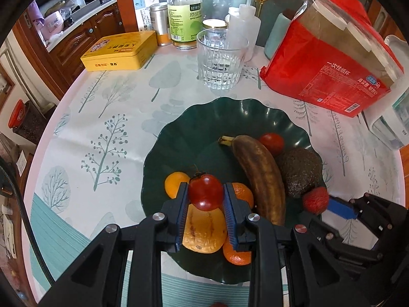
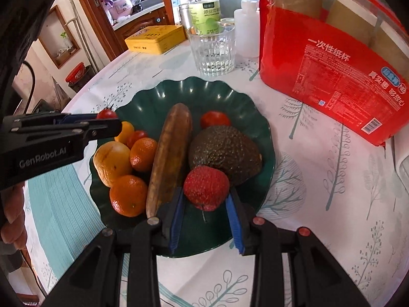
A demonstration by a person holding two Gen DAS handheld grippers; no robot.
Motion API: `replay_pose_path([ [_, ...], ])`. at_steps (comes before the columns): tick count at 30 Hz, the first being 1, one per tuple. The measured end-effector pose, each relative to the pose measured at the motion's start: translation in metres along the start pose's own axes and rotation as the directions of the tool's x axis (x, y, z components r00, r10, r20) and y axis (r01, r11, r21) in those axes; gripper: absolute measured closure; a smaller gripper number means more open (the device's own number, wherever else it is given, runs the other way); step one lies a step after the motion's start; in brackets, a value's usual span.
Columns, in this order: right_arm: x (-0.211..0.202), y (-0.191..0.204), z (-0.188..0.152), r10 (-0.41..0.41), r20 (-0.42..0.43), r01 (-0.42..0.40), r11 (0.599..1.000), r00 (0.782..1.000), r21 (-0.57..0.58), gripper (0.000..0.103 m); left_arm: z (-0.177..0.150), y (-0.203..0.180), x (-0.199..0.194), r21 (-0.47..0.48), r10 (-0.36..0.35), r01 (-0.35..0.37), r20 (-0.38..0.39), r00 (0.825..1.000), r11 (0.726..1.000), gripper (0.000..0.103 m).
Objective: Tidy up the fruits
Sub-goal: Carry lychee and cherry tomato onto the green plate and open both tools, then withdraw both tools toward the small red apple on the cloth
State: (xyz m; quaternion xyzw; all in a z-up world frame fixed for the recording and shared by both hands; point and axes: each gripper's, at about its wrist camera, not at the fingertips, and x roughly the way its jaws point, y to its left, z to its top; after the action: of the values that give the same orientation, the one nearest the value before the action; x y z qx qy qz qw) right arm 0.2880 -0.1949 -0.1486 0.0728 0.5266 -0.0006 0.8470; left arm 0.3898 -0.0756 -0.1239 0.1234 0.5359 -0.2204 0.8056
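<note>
Left fingers: the left gripper (image 1: 206, 192) has its blue pads (image 1: 182, 216) closed against both sides of a small red tomato (image 1: 206, 192), stem up, holding it above the fruit in the plate.
Right fingers: the right gripper (image 2: 206, 199) has its pads (image 2: 177, 220) set either side of a bumpy red lychee (image 2: 206, 188); the fruit fills the gap, though whether it is truly pinched or only cradled is hard to tell.
Under the left grip: a wrinkled yellow fruit (image 1: 204, 232) lies directly below the tomato, with oranges (image 1: 242, 195) just beside it.
Under the right grip: the lychee sits over the near rim area of the plate, touching or just in front of the avocado (image 2: 226, 153).
Plate: the dark green scalloped plate (image 1: 184, 133) already carries a browned banana (image 1: 260, 179), the avocado, a second tomato (image 1: 272, 142) at the far side, and the citrus cluster.
Surroundings: a clear glass (image 1: 222, 61), a yellow tin (image 1: 120, 51), a vinegar bottle (image 1: 184, 12) and a red bag of paper cups (image 1: 332, 58) stand beyond the plate on the leaf-print tablecloth (image 1: 102, 117).
Step in hand: judged to be placement, both pieces carried over the plate and not yet set down.
Next move: likely lowering each fruit into a free hollow, the tomato beside the citrus and the lychee near the avocado, then easing the pads apart gently so the round fruit does not roll off the rim.
</note>
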Motion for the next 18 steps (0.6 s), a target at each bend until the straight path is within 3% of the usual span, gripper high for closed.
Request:
replay_pose_path([
  [5, 0.007, 0.002, -0.004, 0.02, -0.035, -0.02, 1.0, 0.999, 0.004, 0.069, -0.004, -0.003, -0.002, -0.01, -0.012, 0.012, 0.01, 1.0, 1.0, 0.073],
  [18, -0.021, 0.005, -0.002, 0.014, 0.041, -0.014, 1.0, 0.999, -0.005, 0.067, -0.032, -0.001, -0.033, -0.023, -0.02, 0.021, 0.031, 0.999, 1.0, 0.067],
])
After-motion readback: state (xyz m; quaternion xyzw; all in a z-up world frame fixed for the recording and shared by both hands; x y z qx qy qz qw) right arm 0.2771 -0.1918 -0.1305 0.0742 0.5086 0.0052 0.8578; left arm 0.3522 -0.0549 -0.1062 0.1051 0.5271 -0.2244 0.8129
